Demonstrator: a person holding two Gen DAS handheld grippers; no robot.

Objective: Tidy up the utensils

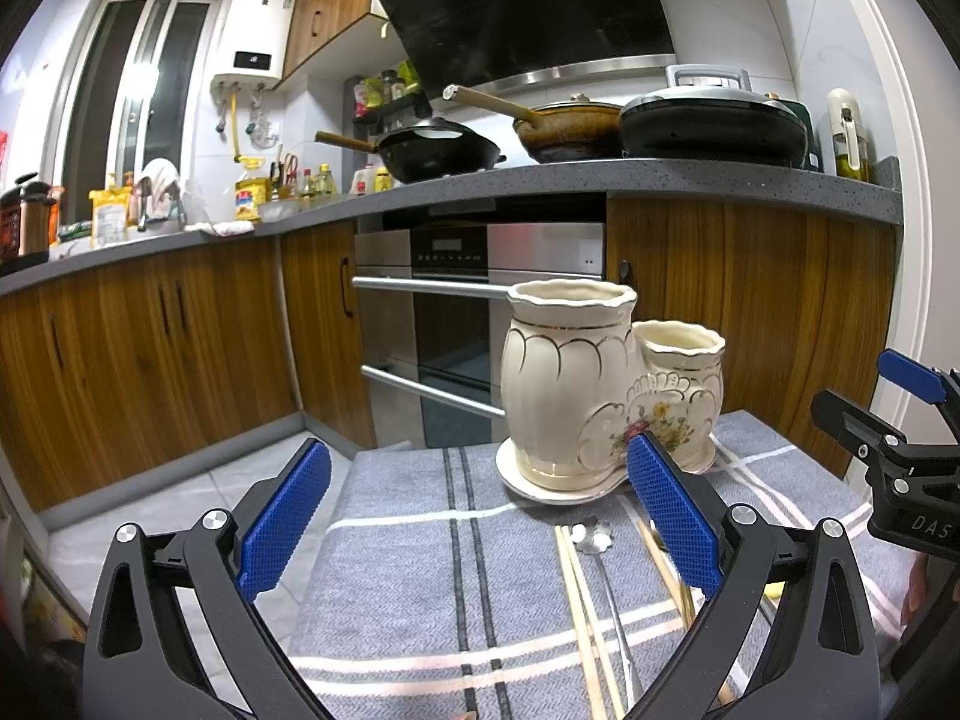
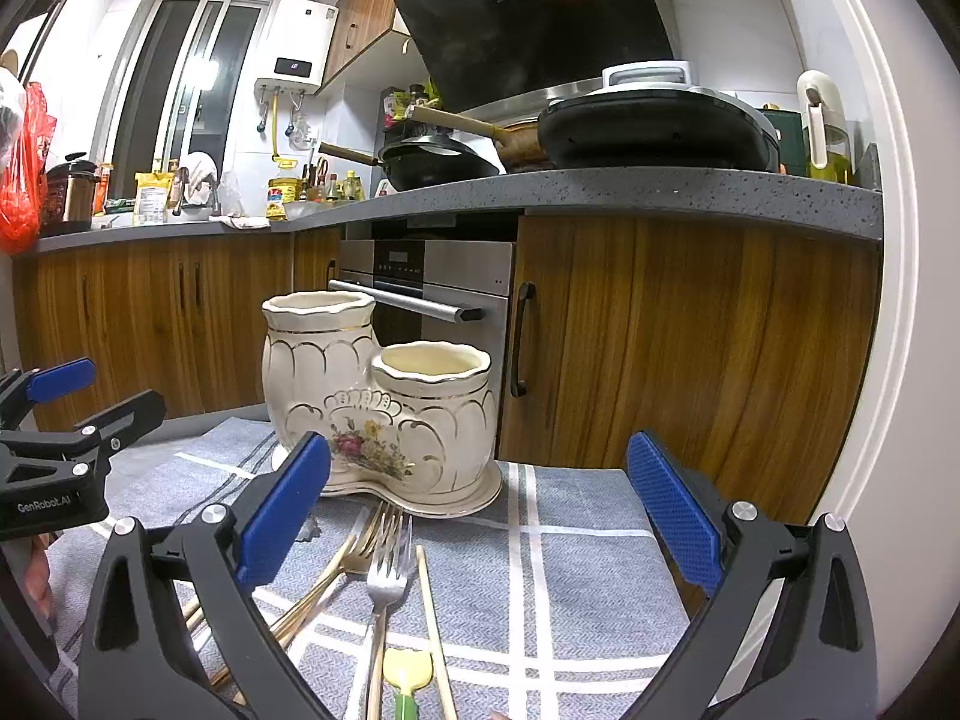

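Hovering: both grippers (image 1: 480, 516) (image 2: 480, 516) spread, holding nothing | holder (image 2: 378, 408) interiors unseen | fork (image 2: 384, 576) on cloth (image 2: 570, 570)

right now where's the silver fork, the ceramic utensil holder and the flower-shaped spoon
silver fork (image 2: 384, 576), right wrist view, on its neck just below the tines
ceramic utensil holder (image 2: 312, 372), right wrist view, on the taller pot's belly
flower-shaped spoon (image 1: 591, 538), left wrist view, on its bowl

A home kitchen — range hood (image 1: 528, 6), woks (image 1: 438, 150), built-in oven (image 1: 456, 312).
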